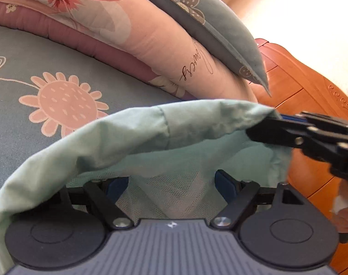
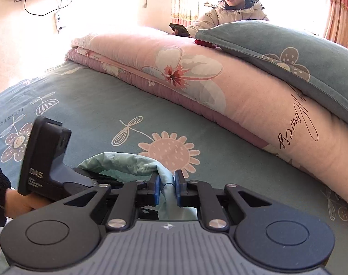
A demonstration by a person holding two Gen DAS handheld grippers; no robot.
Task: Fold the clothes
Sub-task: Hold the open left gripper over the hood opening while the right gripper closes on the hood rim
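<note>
Nearest the right camera, the right tool (image 2: 167,189) was clamped on a fold of the green garment (image 2: 128,161), its blue pads (image 2: 156,189) pressed on the cloth from both sides. In the left camera, the left tool (image 1: 172,184) stood wide apart, and the garment was draped over it and hung between its fingers, which did not pinch it. The right tool came in there at 3 o'clock and held the hem. The garment hung raised above the bed (image 2: 93,105), not yet laid flat. Beyond it, at 12 o'clock, lay a pink quilt (image 2: 254,96) and a pillow (image 2: 288,45). I judged the risk was this: the cloth was held at one point only, so it could slide off the open left tool and bunch up, and the fold would come crooked.
</note>
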